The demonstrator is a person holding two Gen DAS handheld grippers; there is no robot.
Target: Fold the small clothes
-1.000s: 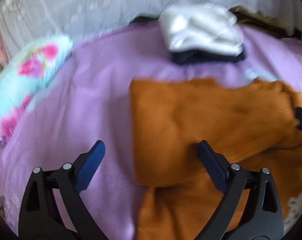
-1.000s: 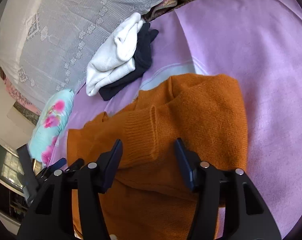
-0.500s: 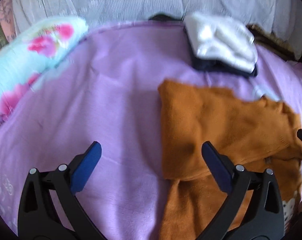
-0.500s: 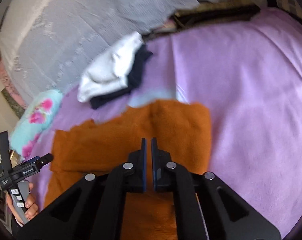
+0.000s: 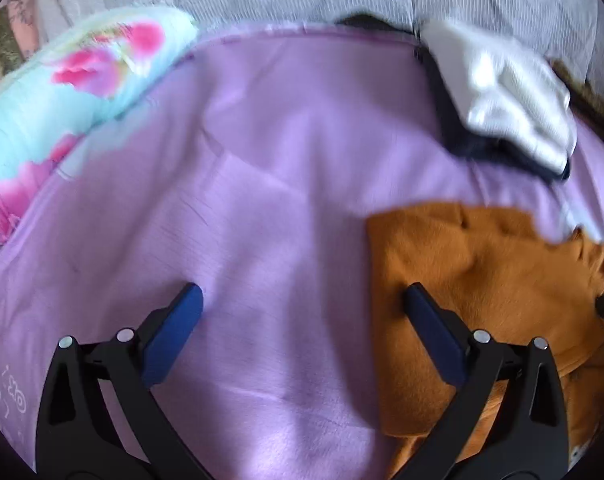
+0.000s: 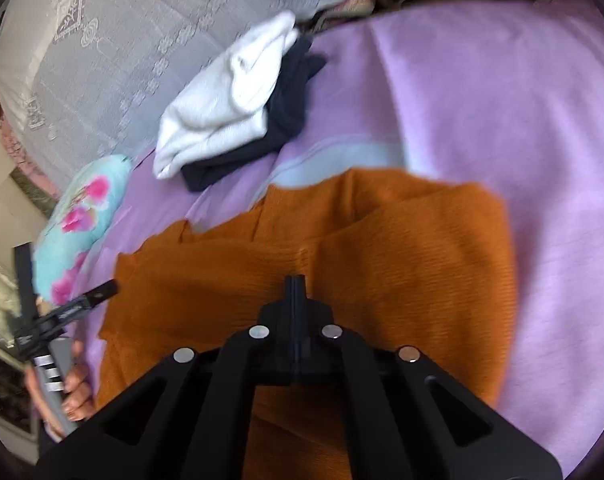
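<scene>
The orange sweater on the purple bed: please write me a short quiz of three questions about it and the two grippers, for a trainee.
1. True or false: the left gripper is open, with one finger over the orange sweater and the other over the purple sheet.
2. Multiple choice: the right gripper is A) wide open above the sheet, B) shut over the sweater, C) out of view.
3. Fill in the missing word: near the head of the bed, the white garment lies on top of a ____ one.

Key: 1 true; 2 B, though whether it pinches the knit cannot be told; 3 dark.
</scene>
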